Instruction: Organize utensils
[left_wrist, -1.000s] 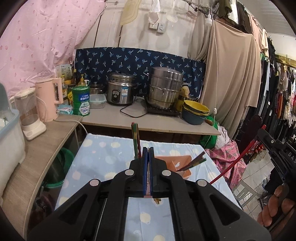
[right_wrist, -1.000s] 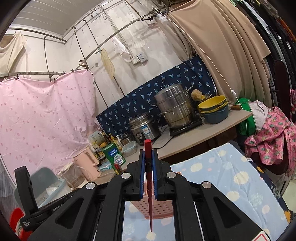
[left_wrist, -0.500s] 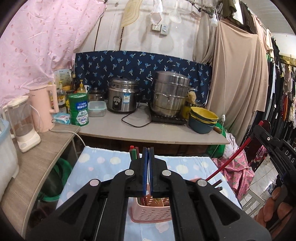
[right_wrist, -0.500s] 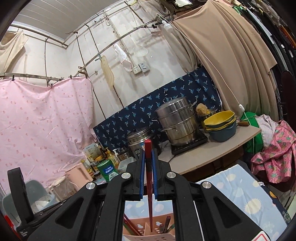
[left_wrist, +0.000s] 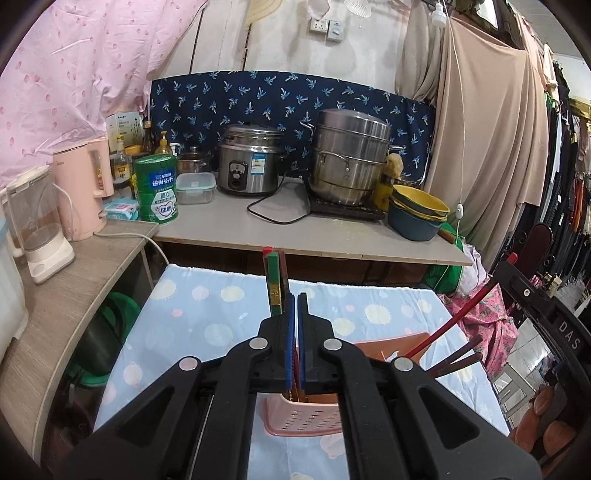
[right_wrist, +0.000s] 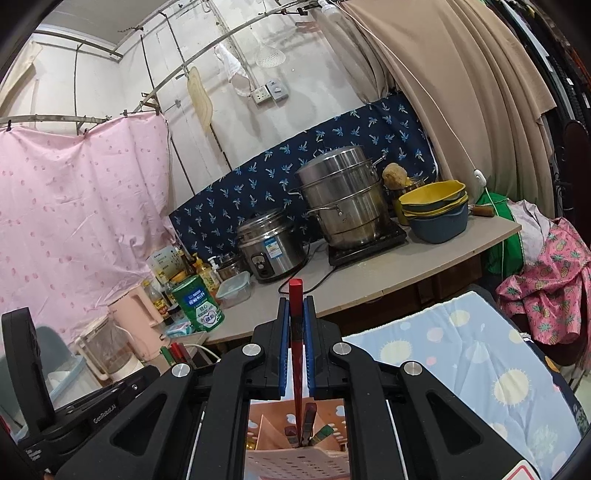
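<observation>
The left gripper is clamped on a bundle of chopsticks, green one foremost, standing upright above the pink perforated basket just below its jaws. The right gripper pinches a single red chopstick, its lower tip down among other chopsticks inside the same basket on the blue patterned tablecloth.
</observation>
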